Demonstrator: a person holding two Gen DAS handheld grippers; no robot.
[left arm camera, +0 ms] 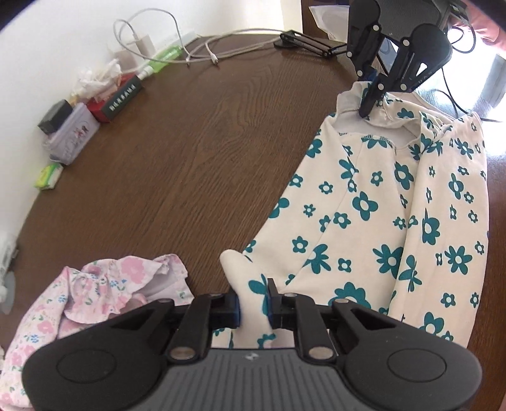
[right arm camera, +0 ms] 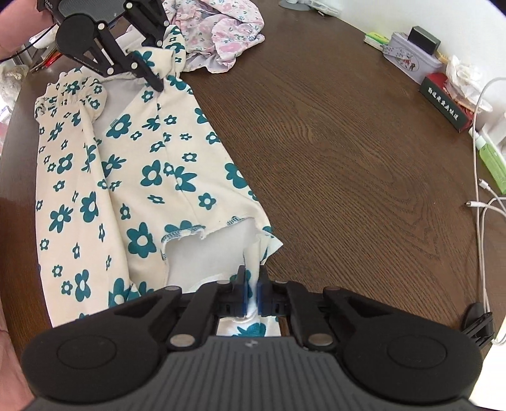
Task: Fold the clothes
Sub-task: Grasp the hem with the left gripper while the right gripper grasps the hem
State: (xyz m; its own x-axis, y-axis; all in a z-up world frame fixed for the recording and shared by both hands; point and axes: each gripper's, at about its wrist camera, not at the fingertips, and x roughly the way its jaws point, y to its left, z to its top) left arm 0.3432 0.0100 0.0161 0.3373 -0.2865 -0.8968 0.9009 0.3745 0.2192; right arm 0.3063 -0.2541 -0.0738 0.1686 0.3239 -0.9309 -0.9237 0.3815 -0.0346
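Two ends of one garment are held at once: the cream garment with teal flowers (left arm camera: 373, 205) is pinched between the pads of the left hand-held gripper (left arm camera: 254, 305) at one end and of the right hand-held gripper (right arm camera: 252, 292) at the other. Both sets of jaws are drawn narrow, with cloth bunched between them. The garment's long axis is stretched straight ahead from each hand-held gripper toward the other, its body lying flat on the desk (left arm camera: 189, 142), to the right of the left hand-held gripper and to the left of the right one. Neither hand is nearer; each is at its own end.

It is judged that any coming fold turns on this axis, whether the ends are brought together or the edge is carried sideways; which is meant cannot be settled.

From the left wrist view, the ruffled cuff end held by the right hand-held gripper (left arm camera: 373, 95) is shown. From the right wrist view, the open hem with pale lining is shown close, and a crumpled pink floral garment (right arm camera: 218, 28) is seen beyond the left hand-held gripper (right arm camera: 151, 79).
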